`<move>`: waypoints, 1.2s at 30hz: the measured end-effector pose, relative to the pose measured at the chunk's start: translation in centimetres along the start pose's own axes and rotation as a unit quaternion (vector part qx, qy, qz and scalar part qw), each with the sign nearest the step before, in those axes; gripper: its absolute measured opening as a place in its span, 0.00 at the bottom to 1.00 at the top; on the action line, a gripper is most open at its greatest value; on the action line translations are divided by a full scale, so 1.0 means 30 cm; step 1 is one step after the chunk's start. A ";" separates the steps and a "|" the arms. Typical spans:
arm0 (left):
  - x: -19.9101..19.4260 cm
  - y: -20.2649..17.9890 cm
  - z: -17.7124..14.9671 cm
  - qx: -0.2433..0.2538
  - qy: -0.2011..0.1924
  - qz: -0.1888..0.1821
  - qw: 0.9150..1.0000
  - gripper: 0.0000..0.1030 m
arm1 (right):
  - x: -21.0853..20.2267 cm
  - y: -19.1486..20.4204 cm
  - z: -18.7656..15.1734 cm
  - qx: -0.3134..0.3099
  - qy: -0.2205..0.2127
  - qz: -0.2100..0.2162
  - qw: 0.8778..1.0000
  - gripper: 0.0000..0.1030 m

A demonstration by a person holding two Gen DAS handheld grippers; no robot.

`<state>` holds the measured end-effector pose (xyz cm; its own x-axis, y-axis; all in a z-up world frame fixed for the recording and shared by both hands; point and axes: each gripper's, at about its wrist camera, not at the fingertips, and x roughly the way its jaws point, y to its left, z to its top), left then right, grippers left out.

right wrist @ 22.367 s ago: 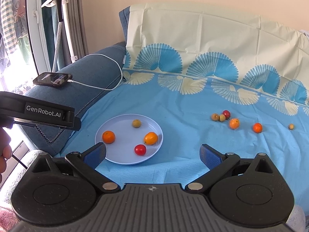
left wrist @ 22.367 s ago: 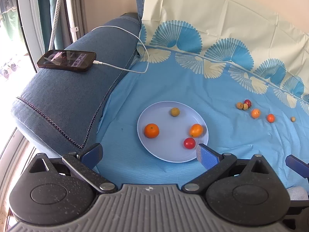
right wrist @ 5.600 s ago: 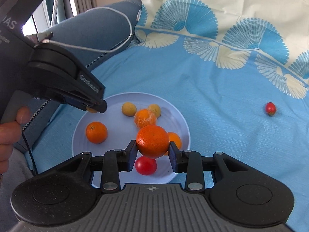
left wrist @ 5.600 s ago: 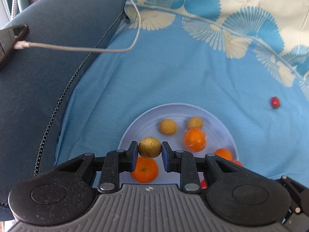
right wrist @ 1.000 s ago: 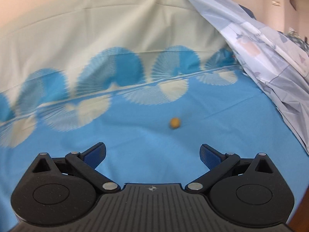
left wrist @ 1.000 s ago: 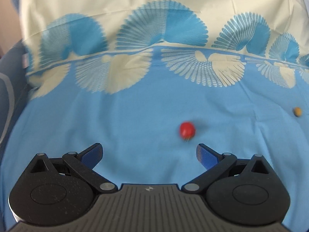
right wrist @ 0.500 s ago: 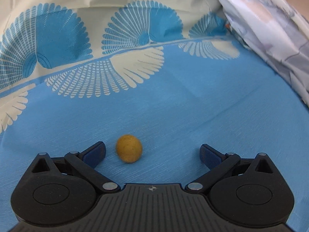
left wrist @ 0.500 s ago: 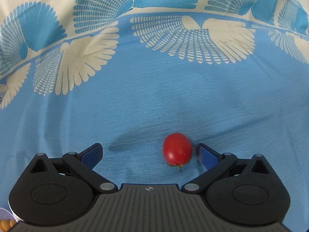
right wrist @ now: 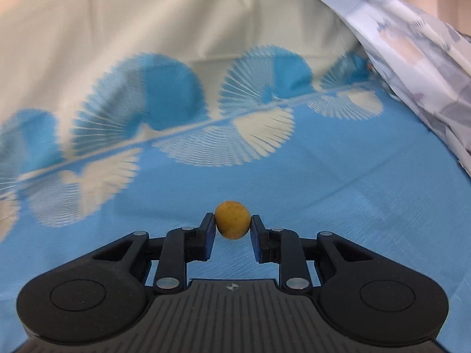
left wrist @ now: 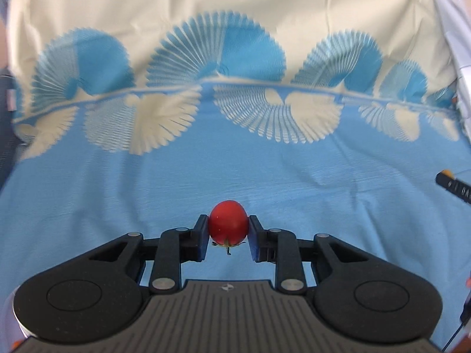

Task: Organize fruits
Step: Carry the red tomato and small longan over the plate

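Note:
In the left wrist view a red cherry tomato [left wrist: 228, 220] sits between the blue pads of my left gripper [left wrist: 228, 225]. The jaws are closing and both pads press on the tomato, which hangs a little above the blue cloth [left wrist: 103, 206] with its stem end toward me. The right wrist view shows a small round yellow-brown fruit [right wrist: 232, 219] pinched at the tips of my right gripper [right wrist: 232, 226], which is shut on it just above the cloth. The plate is out of both views.
The blue cloth with its fan pattern [right wrist: 206, 147] rises to a cream backrest behind. A pale grey patterned sheet [right wrist: 418, 58] is draped at the right. A black part of the other gripper [left wrist: 456, 189] pokes in at the right edge of the left wrist view.
Both grippers went from wide open around their fruits to shut on them. The tomato and the yellow fruit have left the cloth, and both views have pulled back.

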<state>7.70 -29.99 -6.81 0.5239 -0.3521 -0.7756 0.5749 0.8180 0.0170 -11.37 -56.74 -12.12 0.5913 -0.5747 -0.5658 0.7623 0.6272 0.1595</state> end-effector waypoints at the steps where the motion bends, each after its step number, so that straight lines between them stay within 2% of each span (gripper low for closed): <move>1: -0.056 0.021 -0.013 -0.003 -0.004 -0.005 1.000 0.30 | -0.067 0.032 -0.005 -0.005 -0.003 0.017 1.000 0.26; 6: -0.345 0.143 -0.121 -0.021 -0.014 -0.014 1.000 0.30 | -0.395 0.204 -0.086 -0.021 0.009 0.102 0.995 0.26; 9: -0.506 0.226 -0.211 -0.026 -0.020 0.006 0.999 0.30 | -0.606 0.304 -0.163 -0.037 0.009 0.153 0.988 0.26; 14: -0.727 0.353 -0.370 -0.033 -0.025 0.036 0.998 0.30 | -0.862 0.463 -0.301 -0.047 0.082 0.246 0.965 0.26; 19: -0.867 0.486 -0.516 -0.066 -0.025 0.054 0.996 0.30 | -1.080 0.602 -0.417 -0.093 0.089 0.294 0.947 0.26; 23: -0.949 0.564 -0.619 -0.088 -0.031 0.060 0.994 0.30 | -1.215 0.675 -0.481 -0.131 0.089 0.312 0.937 0.26; 28: -1.013 0.606 -0.712 -0.099 -0.040 0.061 0.992 0.30 | -1.320 0.716 -0.500 -0.165 0.068 0.312 0.933 0.26; 36: -1.045 0.635 -0.744 -0.121 -0.049 0.057 0.990 0.30 | -1.398 0.735 -0.508 -0.208 0.037 0.307 0.928 0.26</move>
<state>-11.79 6.79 3.74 0.6416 -0.2844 -0.7124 0.3480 0.9356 -0.0600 -23.39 -10.79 2.80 0.8492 -0.0134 -0.5279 0.1110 0.9819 0.1535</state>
